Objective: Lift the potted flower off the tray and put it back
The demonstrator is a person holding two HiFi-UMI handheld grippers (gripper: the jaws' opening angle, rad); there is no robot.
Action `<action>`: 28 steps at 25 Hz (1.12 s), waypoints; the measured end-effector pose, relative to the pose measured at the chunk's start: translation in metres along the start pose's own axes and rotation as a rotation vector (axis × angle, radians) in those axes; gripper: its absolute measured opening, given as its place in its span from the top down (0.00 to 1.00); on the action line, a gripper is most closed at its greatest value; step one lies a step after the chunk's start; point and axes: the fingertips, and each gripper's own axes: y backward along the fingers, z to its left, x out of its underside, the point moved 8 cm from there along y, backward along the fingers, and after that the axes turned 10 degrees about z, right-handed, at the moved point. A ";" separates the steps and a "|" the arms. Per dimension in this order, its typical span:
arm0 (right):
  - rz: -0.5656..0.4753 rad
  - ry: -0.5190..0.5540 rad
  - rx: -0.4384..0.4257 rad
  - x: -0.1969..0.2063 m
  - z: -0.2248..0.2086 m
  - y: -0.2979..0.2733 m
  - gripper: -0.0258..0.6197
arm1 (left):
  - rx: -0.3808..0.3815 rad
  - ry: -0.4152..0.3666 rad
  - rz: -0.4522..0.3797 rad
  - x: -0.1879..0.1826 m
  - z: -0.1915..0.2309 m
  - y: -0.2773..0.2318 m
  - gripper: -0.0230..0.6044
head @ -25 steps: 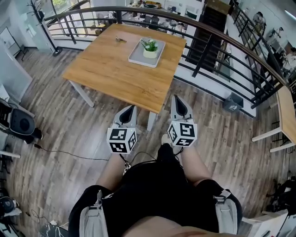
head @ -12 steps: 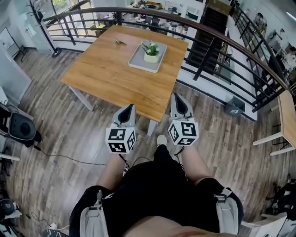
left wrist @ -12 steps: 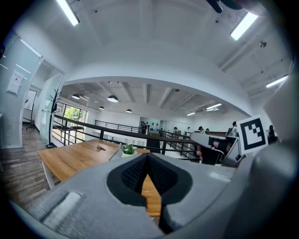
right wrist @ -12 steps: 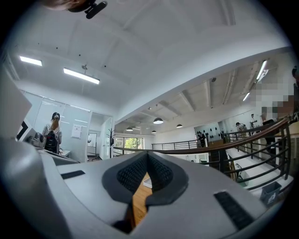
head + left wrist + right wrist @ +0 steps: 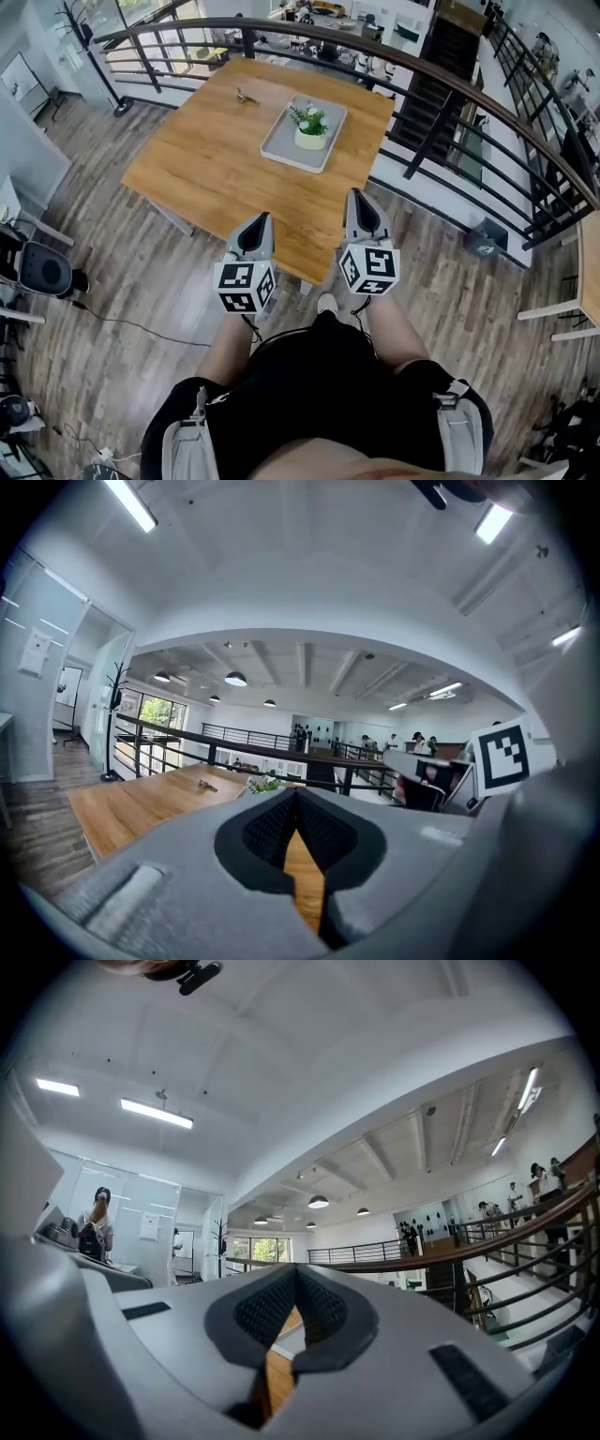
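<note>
The potted flower (image 5: 310, 129), green leaves with small white blooms in a white pot, stands on a grey tray (image 5: 284, 141) at the far right part of a wooden table (image 5: 216, 159). Both grippers are held side by side in front of the person, short of the tray. In the head view the left gripper (image 5: 263, 218) and the right gripper (image 5: 356, 195) point toward the table, their tips over its near edge. The left gripper (image 5: 294, 795) is shut and empty, with the flower (image 5: 265, 783) far ahead. The right gripper (image 5: 296, 1270) is shut and empty too.
A small dark object (image 5: 247, 97) lies on the table left of the tray. A curved black railing (image 5: 441, 103) runs behind and to the right of the table, with a staircase (image 5: 427, 66) beyond. A black device (image 5: 45, 270) and a cable (image 5: 131, 323) are on the wooden floor at left.
The person has stepped toward the table, which now lies lower and nearer in the head view. Both grippers moved forward with the person and stayed shut.
</note>
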 end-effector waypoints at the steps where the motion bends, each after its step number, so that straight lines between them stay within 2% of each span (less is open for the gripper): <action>1: 0.002 -0.003 -0.003 -0.001 -0.010 -0.014 0.96 | -0.009 0.001 -0.001 -0.006 0.000 -0.013 0.94; 8: 0.036 -0.001 -0.045 -0.009 -0.063 -0.108 0.96 | -0.069 0.023 0.037 -0.036 0.010 -0.103 0.94; 15: 0.084 -0.034 -0.001 -0.002 -0.109 -0.168 0.96 | -0.089 0.018 0.067 -0.056 0.008 -0.168 0.94; 22: 0.061 -0.008 -0.007 0.001 -0.105 -0.193 0.96 | -0.078 0.015 0.119 -0.052 0.033 -0.191 0.94; 28: 0.046 0.015 0.035 0.003 -0.085 -0.214 0.95 | -0.007 0.008 0.142 -0.053 0.066 -0.212 0.94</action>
